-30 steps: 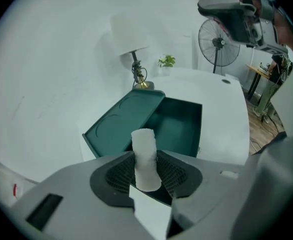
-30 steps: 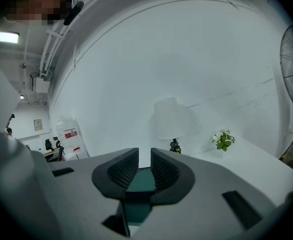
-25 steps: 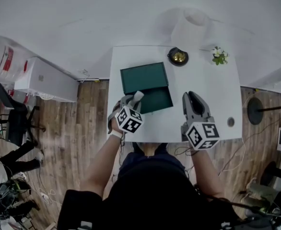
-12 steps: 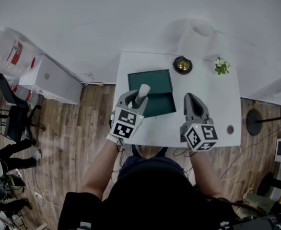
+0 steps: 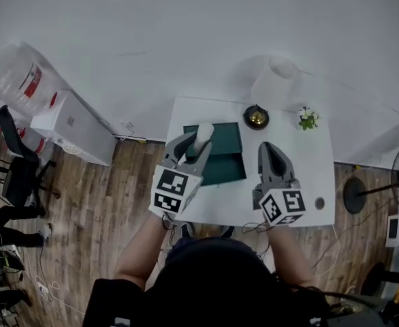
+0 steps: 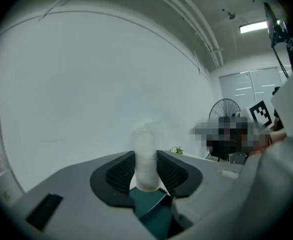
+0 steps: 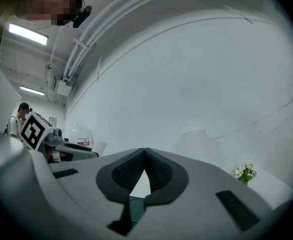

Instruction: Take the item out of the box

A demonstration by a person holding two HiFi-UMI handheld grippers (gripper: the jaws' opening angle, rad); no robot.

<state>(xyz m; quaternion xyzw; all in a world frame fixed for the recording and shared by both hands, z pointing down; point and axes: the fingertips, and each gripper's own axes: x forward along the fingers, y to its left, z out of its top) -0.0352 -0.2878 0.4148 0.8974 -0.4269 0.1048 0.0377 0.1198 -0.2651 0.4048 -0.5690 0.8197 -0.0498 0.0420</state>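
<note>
Left claw point(image 5: 194, 145): jaws clamped on both sides of white cylindrical item point(image 6: 145, 159), upright, top poking above the pads. Item out of box, held in air.

Right claw point(image 5: 267, 148): jaws fully together, nothing between them; beside left claw, apart from it.

Below and just ahead of both claws: open green box point(image 5: 227, 142) on white table point(image 5: 301, 176); item touches neither.

Beyond right claw, at table's far edge: round gold object point(image 5: 257, 117), small potted plant point(image 5: 308, 118). Behind those, white wall.
</note>
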